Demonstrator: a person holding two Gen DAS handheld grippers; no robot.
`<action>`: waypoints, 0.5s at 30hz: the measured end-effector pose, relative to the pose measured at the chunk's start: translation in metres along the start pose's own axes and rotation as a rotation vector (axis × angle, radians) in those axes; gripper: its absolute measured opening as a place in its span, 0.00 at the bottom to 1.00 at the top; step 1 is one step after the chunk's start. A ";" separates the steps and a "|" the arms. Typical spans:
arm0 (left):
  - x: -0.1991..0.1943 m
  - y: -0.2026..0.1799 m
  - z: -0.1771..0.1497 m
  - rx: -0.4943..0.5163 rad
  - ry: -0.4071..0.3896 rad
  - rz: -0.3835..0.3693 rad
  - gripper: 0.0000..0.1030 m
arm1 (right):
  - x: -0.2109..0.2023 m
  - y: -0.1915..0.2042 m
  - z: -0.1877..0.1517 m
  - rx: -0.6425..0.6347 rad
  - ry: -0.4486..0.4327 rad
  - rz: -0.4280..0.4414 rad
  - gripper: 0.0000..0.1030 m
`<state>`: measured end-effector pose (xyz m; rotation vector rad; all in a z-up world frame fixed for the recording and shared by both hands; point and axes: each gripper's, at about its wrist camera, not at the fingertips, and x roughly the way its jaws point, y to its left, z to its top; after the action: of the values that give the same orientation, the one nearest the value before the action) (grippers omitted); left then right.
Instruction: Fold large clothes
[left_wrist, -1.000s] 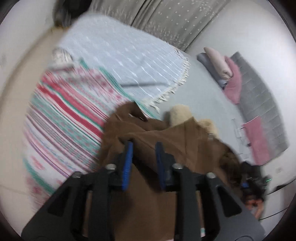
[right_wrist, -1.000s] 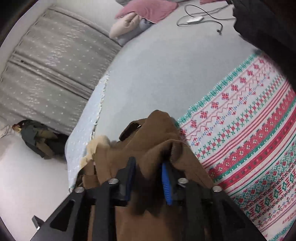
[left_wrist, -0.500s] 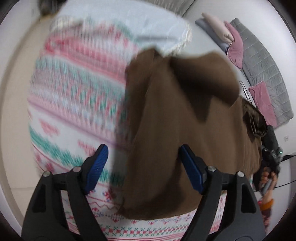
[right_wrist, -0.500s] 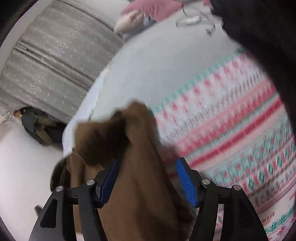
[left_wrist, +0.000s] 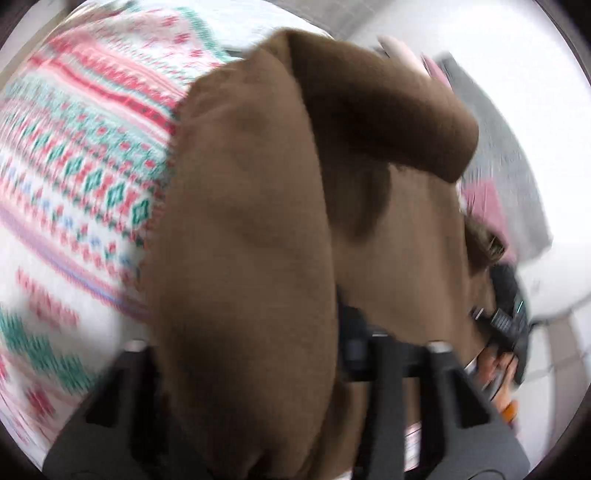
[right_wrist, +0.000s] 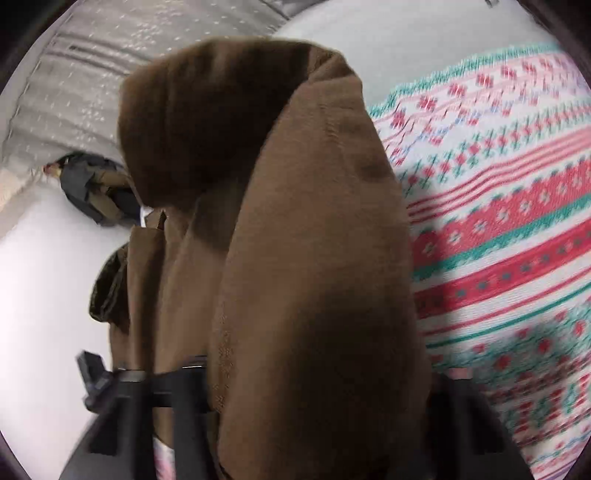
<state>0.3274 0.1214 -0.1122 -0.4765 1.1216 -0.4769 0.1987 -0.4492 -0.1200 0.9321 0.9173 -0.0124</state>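
Brown garment (left_wrist: 251, 229): bunched between jaws of left gripper (left_wrist: 251, 354) and right gripper (right_wrist: 314, 373), both closing on its folds; pads hidden by cloth. Lies draped over patterned red-green blanket (right_wrist: 509, 229). Grey curtain (right_wrist: 85, 74) beyond.

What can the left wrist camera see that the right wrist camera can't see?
Only the left wrist view shows the person's hand holding the other gripper's black handle, plus blurred pink and grey bedding at the right edge. Only the right wrist view shows the grey dotted curtain and a dark heap of clothes on the floor. Both show the big brown fleece garment draped over the closing jaws, lying on the red, green and white patterned blanket.
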 end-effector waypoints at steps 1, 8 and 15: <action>-0.006 -0.003 -0.001 -0.011 -0.010 -0.006 0.24 | -0.006 0.007 -0.003 -0.019 -0.014 -0.007 0.27; -0.096 -0.095 -0.020 0.162 -0.108 -0.025 0.15 | -0.089 0.069 -0.022 -0.137 -0.134 0.078 0.18; -0.189 -0.127 -0.084 0.311 -0.081 -0.020 0.15 | -0.177 0.098 -0.091 -0.240 -0.121 0.081 0.18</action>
<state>0.1666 0.1192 0.0696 -0.2332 0.9452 -0.6326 0.0625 -0.3886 0.0441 0.7365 0.7496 0.1069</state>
